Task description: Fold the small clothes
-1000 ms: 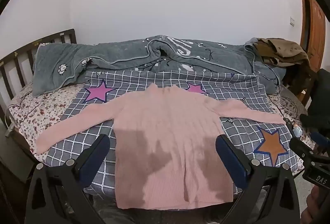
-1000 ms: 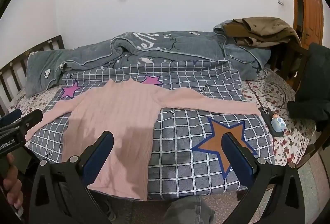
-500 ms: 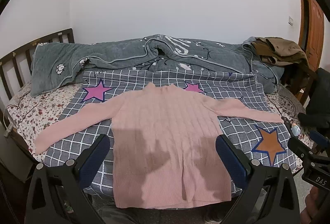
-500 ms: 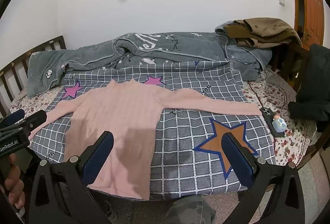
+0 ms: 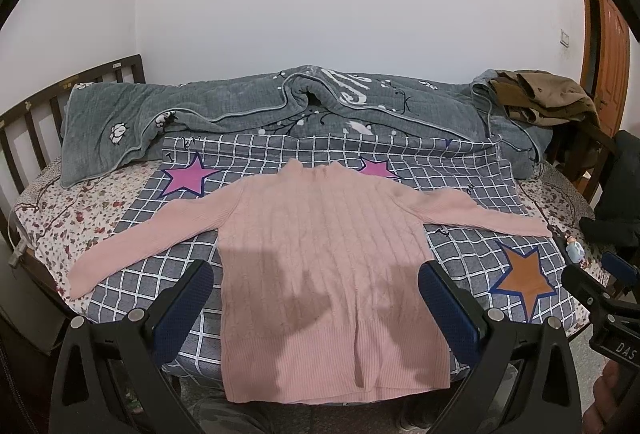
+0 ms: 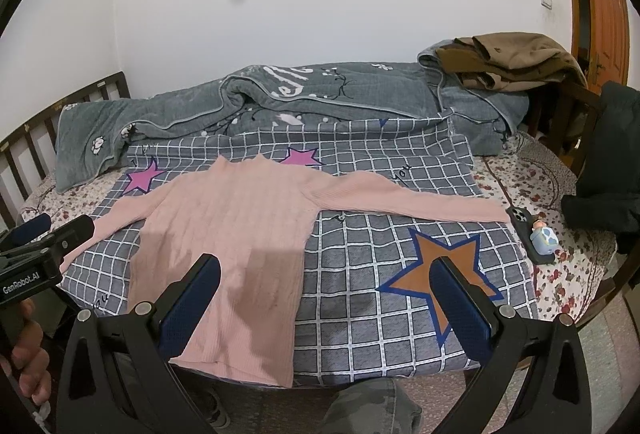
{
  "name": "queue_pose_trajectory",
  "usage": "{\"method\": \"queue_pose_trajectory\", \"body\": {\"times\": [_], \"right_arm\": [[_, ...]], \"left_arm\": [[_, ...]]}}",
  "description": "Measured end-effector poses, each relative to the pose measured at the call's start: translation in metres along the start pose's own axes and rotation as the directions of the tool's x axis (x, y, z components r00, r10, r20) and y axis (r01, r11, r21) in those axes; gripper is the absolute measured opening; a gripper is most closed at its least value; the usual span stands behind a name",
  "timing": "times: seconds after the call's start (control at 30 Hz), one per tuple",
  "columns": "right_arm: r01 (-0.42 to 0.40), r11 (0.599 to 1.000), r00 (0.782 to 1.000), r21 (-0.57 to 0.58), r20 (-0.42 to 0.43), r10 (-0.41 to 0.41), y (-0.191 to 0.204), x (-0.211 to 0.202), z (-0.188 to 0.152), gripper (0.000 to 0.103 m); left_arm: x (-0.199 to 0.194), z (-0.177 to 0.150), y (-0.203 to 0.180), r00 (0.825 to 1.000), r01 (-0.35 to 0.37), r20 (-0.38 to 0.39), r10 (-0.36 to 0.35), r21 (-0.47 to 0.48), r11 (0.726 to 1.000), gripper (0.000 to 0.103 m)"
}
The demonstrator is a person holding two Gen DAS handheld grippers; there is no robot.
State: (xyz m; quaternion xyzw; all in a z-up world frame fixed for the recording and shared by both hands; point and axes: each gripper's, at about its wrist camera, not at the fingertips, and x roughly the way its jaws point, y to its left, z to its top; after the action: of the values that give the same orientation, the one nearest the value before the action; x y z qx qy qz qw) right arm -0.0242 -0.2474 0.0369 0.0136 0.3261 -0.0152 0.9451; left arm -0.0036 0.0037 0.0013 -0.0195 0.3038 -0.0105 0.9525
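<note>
I have drawn both tools back a little from the bed over the last second, so the whole pink ribbed knit sweater (image 5: 320, 258) now sits in my left view, hem included; I take that to mean the spreading is done and no fold has been started. My left gripper (image 5: 316, 308) hangs above the sweater's hem with its blue-padded jaws wide apart and nothing between them; my right gripper (image 6: 326, 300) is likewise spread wide and empty, off to the right of the sweater's body, over the orange star on the grey checked sheet (image 6: 372, 246). The sweater lies flat and face up on that sheet, collar toward the rumpled grey quilt (image 5: 280, 106), both sleeves stretched straight out sideways; its right cuff ends just beside a dark phone (image 6: 520, 216) and a small blue figurine (image 6: 544, 238). The knit looks smooth, barely wrinkled, with my shadow across its lower half; a sleeve seems the sensible first thing to bring inward.
</note>
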Motion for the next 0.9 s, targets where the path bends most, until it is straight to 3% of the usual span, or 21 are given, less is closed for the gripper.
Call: {"method": "queue_pose_trajectory", "body": {"times": [0.9], "right_arm": [[-0.003, 1.0, 1.0, 0.002, 0.002, 0.003, 0.0019, -0.0007, 0.0004, 0.103]], "left_arm": [[-0.0002, 0.0016, 0.0008, 1.0, 0.001, 0.0, -0.001, 0.0, 1.0, 0.103]]}}
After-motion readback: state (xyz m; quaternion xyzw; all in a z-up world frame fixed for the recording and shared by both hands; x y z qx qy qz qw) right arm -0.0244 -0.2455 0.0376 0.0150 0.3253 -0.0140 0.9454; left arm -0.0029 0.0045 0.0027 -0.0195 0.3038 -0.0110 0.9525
